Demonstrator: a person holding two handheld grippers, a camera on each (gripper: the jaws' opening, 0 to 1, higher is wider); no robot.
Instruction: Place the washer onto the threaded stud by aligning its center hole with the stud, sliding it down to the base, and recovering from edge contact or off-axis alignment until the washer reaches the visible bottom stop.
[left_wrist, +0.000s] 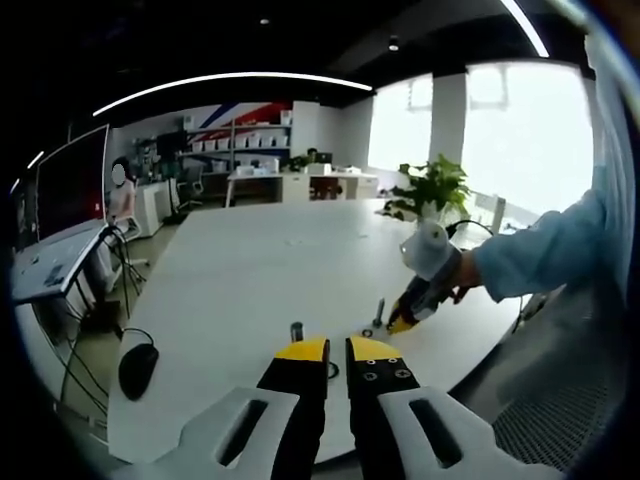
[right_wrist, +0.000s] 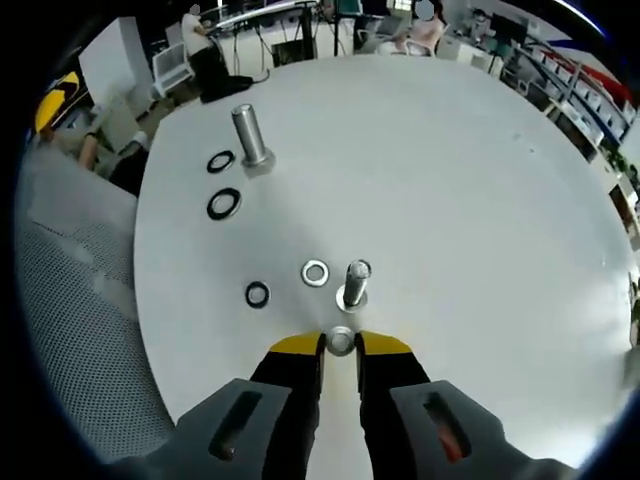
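My right gripper (right_wrist: 341, 345) is shut on a small silver washer (right_wrist: 341, 340), pinched between its yellow tips. Just beyond the washer stands the small threaded stud (right_wrist: 355, 280), upright on the white table (right_wrist: 470, 200); the washer sits short of the stud's top, not over it. In the left gripper view the same stud (left_wrist: 378, 312) rises beside the right gripper (left_wrist: 400, 322), which a hand in a light blue sleeve holds. My left gripper (left_wrist: 337, 355) hovers over the table's near edge, jaws close together with nothing between them.
A second silver washer (right_wrist: 315, 272) lies left of the stud. Black rings (right_wrist: 257, 294) (right_wrist: 224, 204) (right_wrist: 220, 161) lie further left, near a larger upright stud (right_wrist: 250, 135) (left_wrist: 296, 330). A black mouse (left_wrist: 138, 368) rests at the table's left corner. A mesh chair (right_wrist: 80, 300) stands off the edge.
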